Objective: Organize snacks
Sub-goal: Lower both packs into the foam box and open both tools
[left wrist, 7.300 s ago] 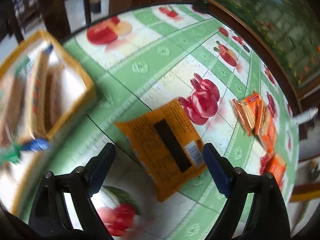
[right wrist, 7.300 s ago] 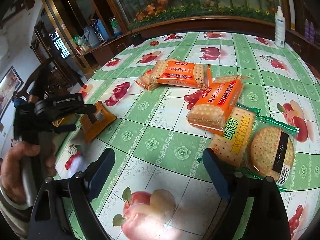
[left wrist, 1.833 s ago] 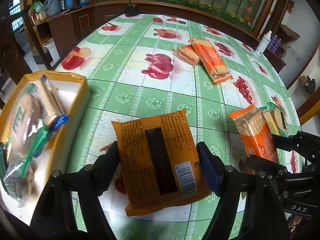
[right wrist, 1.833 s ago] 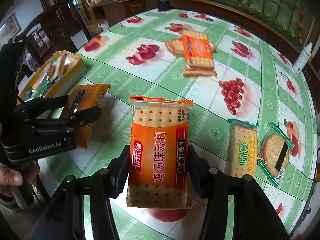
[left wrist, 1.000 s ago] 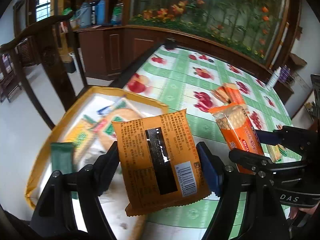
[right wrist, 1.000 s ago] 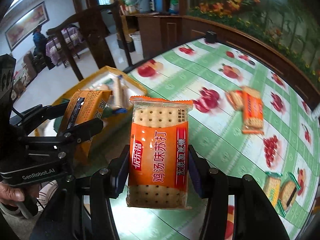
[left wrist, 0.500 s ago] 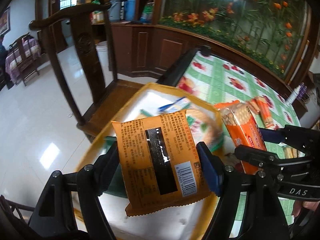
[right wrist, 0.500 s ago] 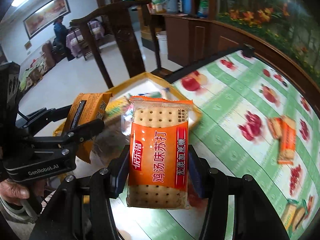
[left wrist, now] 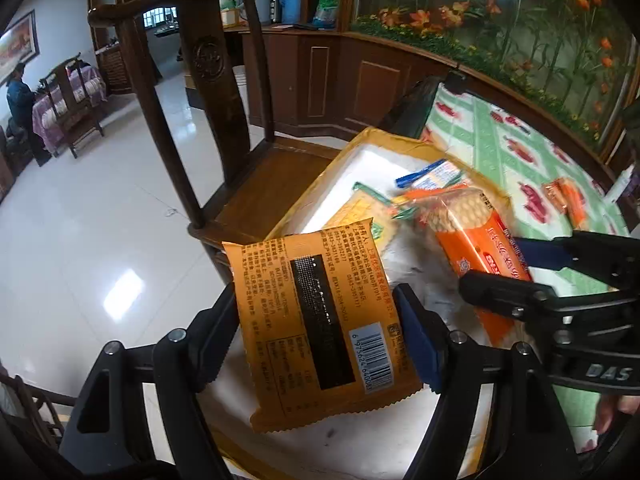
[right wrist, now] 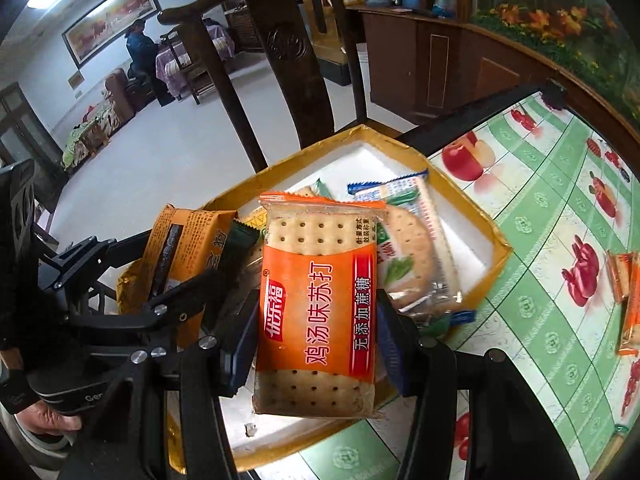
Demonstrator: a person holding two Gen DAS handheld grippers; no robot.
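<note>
My left gripper (left wrist: 320, 332) is shut on a flat orange snack packet (left wrist: 320, 320), barcode side up, held over the near end of the yellow-rimmed box (left wrist: 352, 142). The packet also shows in the right wrist view (right wrist: 180, 248). My right gripper (right wrist: 316, 344) is shut on an orange cracker pack (right wrist: 320, 304) with Chinese print, held above the same box (right wrist: 496, 236). That pack shows blurred in the left wrist view (left wrist: 472, 236). Several wrapped biscuits (right wrist: 412, 248) lie inside the box.
A dark wooden chair (left wrist: 208, 92) stands right behind the box, at the table's edge. The green fruit-print tablecloth (right wrist: 560, 216) stretches to the right, with more orange cracker packs (right wrist: 628, 280) lying on it. A wooden cabinet (left wrist: 360, 80) runs along the back.
Both grippers have carried their packs left from over the table to above the yellow box, which now sits directly beneath them. Both grips are unchanged.
</note>
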